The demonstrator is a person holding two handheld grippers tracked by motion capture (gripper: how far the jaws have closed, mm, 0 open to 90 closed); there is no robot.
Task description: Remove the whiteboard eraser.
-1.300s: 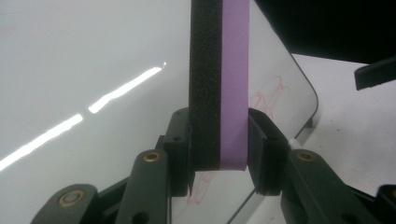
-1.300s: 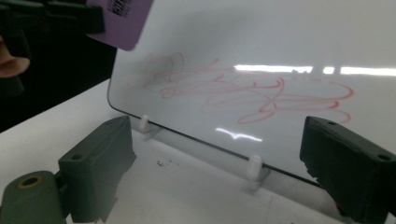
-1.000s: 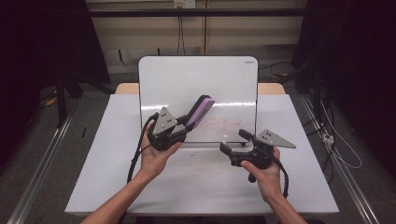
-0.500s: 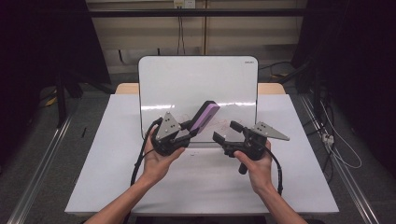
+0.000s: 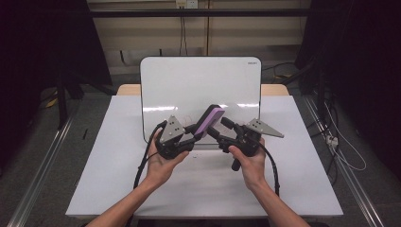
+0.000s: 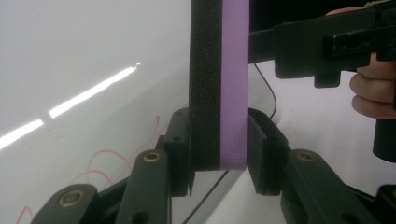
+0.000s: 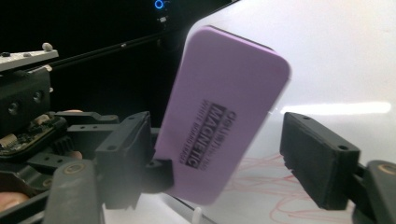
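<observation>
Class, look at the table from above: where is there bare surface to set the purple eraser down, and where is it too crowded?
Bare table lies left of the whiteboard, and more to its right toward the far right corner. The near strip is open beside the forearms. It is crowded at the middle front, where the left tool grips the purple eraser and the right tool reaches for it.

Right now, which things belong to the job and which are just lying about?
In the job:
- purple eraser, clamped in the left tool
- right tool, its jaws just closing beside the eraser, not yet gripping
- whiteboard with red scribbles

Lying about:
- cables on the floor
- wall socket
</observation>
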